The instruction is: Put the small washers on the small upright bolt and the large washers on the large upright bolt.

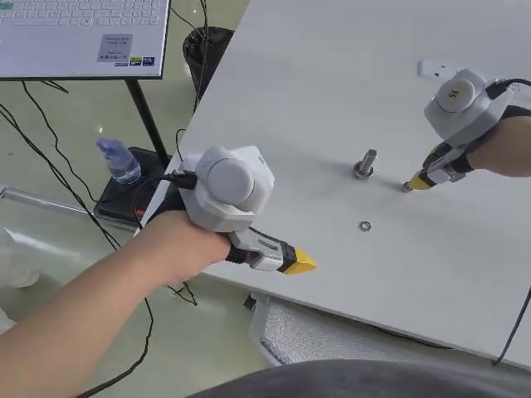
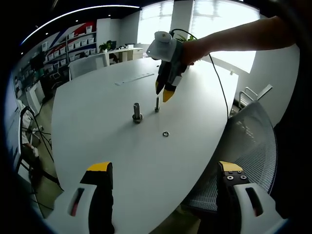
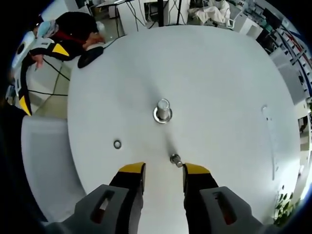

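Right gripper (image 3: 165,168) jaws slightly parted astride small bolt (image 3: 175,159), likely to seat a washer. Left gripper (image 2: 165,167) wide open, idle. 1 washer (image 1: 365,225) loose by large bolt (image 1: 365,164).

A white table (image 1: 332,66) spans the right of the head view. Left of it, a laptop (image 1: 83,33) sits on a black stand (image 1: 148,116), with a plastic bottle (image 1: 119,160) on the stand's base and black cables (image 1: 50,166) trailing over the floor. A black bin (image 1: 207,46) stands at the table's far-left edge. A grey mesh chair (image 1: 315,336) is tucked against the near edge. In the left gripper view, a flat white strip (image 2: 134,78) lies on the far part of the table, with shelves (image 2: 73,39) and bright windows (image 2: 195,19) behind.
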Demonstrator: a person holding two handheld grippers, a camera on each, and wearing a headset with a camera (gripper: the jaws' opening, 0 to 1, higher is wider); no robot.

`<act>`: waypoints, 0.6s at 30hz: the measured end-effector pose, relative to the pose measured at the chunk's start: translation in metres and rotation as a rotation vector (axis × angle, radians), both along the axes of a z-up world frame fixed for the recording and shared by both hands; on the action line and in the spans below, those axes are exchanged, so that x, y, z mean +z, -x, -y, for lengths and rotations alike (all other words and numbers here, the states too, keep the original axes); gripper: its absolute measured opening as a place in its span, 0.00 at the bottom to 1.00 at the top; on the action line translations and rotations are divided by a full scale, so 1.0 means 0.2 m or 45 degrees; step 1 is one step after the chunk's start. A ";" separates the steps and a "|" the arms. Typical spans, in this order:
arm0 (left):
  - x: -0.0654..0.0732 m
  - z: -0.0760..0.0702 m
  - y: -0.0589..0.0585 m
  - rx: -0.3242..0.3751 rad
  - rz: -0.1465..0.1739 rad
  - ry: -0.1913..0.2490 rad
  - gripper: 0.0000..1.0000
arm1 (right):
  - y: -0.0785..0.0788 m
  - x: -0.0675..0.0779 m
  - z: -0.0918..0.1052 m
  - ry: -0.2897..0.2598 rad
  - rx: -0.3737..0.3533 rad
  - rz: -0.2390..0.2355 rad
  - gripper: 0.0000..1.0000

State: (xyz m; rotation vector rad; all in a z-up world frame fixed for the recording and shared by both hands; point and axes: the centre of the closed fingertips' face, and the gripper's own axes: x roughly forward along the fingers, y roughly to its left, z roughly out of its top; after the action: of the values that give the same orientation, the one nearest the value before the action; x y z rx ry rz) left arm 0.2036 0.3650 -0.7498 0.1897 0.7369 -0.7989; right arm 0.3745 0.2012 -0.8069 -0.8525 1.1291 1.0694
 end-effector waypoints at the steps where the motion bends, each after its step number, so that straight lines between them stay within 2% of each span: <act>1: 0.00 0.00 0.00 -0.001 0.000 0.000 0.88 | 0.00 0.00 0.00 0.000 0.001 0.000 0.32; 10: -0.03 0.02 0.03 -0.005 -0.010 -0.006 0.87 | 0.08 0.01 -0.03 -0.017 0.018 -0.010 0.32; 18: -0.02 0.01 0.02 0.013 0.003 0.022 0.87 | 0.19 0.02 -0.09 -0.029 0.037 -0.029 0.32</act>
State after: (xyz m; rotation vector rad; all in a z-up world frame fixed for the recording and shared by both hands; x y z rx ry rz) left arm 0.1996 0.3635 -0.7530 0.1709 0.7281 -0.7948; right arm 0.3370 0.2182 -0.8027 -0.8430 1.1245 1.1167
